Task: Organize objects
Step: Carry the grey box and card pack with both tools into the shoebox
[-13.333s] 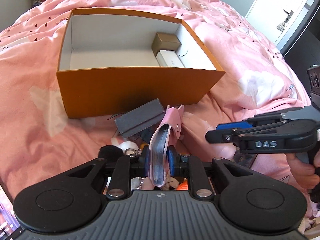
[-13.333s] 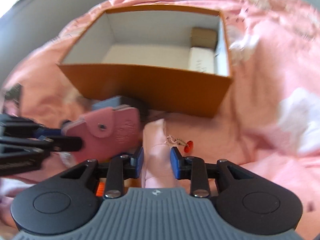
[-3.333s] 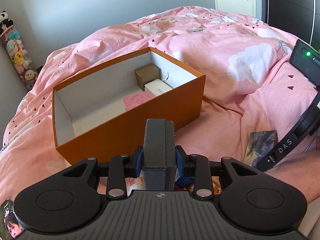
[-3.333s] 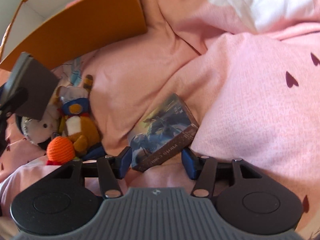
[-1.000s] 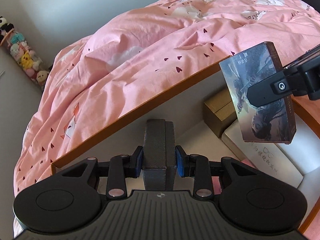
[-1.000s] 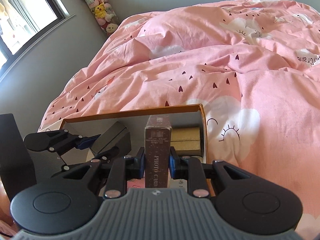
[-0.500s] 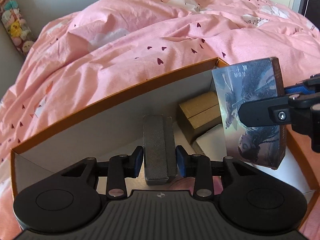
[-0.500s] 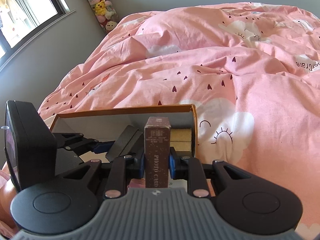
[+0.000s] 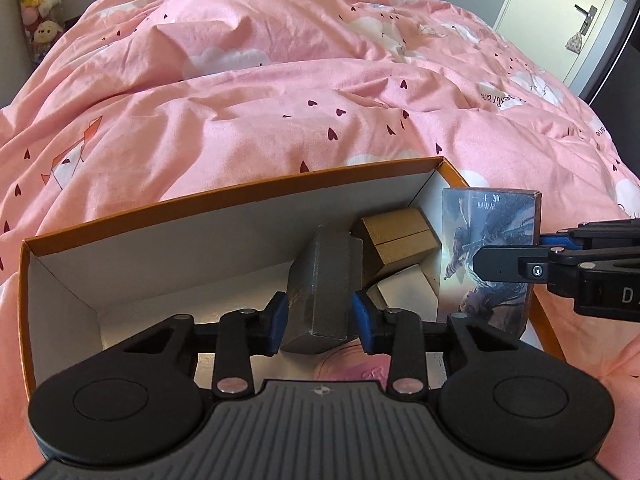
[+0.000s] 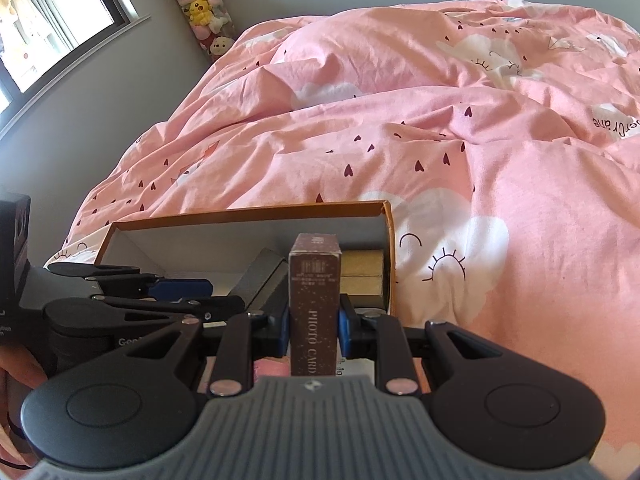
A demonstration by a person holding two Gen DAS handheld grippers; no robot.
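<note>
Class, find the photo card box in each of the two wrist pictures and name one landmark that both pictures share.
Left wrist view: photo card box at right, upright over the orange box's right end, held by the right gripper.
Right wrist view: photo card box at centre, edge-on.
Shared landmark: the brown carton in the orange box.

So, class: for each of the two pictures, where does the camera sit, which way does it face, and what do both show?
Left wrist: on the left gripper, facing down into the orange box; its fingers flank a grey case.
Right wrist: on the right gripper, facing the box over the bed; it clamps a photo card box, hand at left.
Shared: box, both held things, pink duvet.
</note>
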